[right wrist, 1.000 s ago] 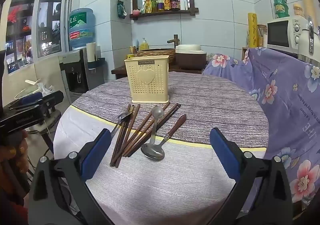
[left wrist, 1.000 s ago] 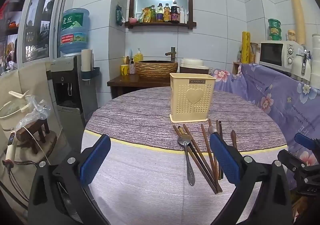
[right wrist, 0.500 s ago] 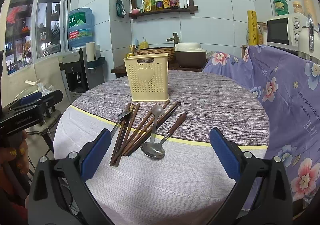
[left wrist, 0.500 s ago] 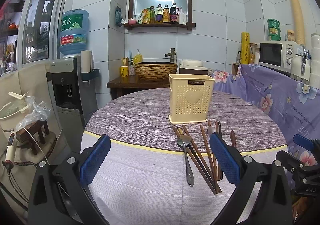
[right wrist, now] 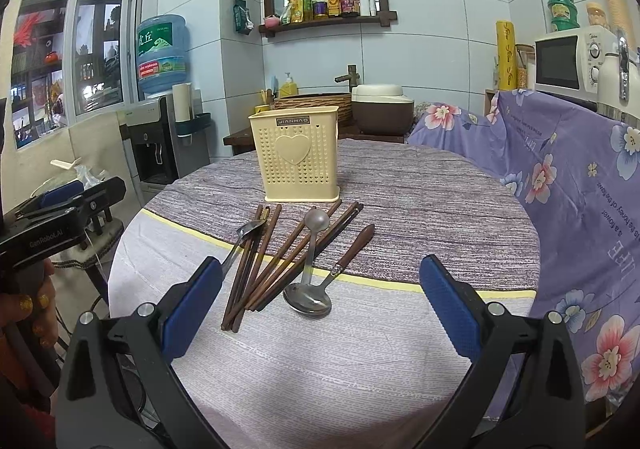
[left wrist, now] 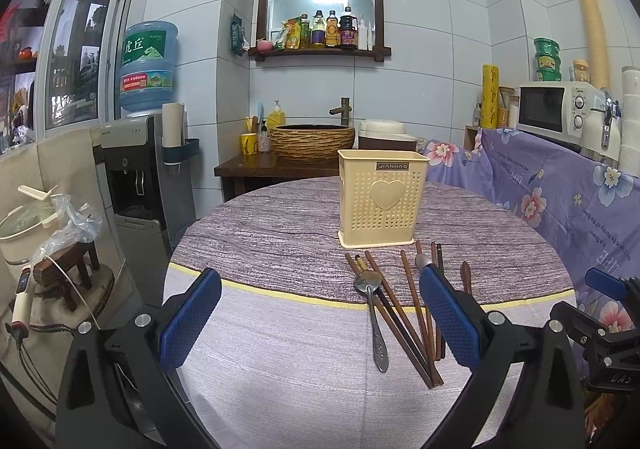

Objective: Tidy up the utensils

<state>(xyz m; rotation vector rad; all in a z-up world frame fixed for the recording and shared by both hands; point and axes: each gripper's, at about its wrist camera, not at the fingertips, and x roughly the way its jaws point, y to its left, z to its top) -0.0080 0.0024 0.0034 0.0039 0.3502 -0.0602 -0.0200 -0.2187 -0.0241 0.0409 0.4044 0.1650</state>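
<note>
1. A round worktop (right wrist: 420, 185) carries a cream perforated utensil holder (right wrist: 296, 159), standing upright and apparently empty.
2. Just in front of it lie loose wooden chopsticks (right wrist: 276, 261), a ladle-like metal spoon (right wrist: 308, 299), a smaller metal spoon (left wrist: 372, 313) and a wooden-handled utensil (right wrist: 352, 247), overlapping in a fan.
3. The left claw (left wrist: 316, 313) and right claw (right wrist: 320, 309) both hover above the near edge, spread wide, holding nothing.
4. Judgement: sorting has not started; the next move calls for lowering one claw onto a single utensil.
</note>
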